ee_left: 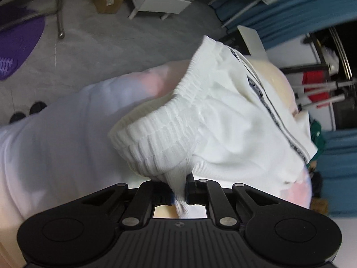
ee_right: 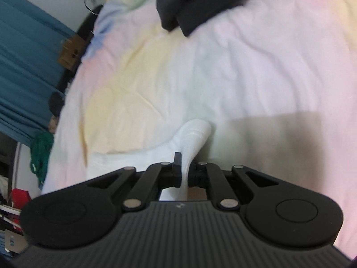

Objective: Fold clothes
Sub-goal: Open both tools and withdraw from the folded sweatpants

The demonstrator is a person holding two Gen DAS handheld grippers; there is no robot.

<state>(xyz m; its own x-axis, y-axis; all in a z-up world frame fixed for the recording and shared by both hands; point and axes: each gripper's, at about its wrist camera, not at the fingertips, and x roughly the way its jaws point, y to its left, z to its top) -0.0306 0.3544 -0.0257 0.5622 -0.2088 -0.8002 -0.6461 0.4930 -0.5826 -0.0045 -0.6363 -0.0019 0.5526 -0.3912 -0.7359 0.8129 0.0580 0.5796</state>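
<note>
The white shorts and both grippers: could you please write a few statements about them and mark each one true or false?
1. The left gripper is shut on the ribbed waistband of the white shorts. True.
2. The right gripper is open and holds nothing. False: its fingers pinch white fabric.
3. The shorts carry a dark printed stripe. True.
4. A dark garment lies on the pastel bedspread ahead of the right gripper. True.
5. The shorts are already folded flat. False: they are bunched and held up by the waistband.
</note>
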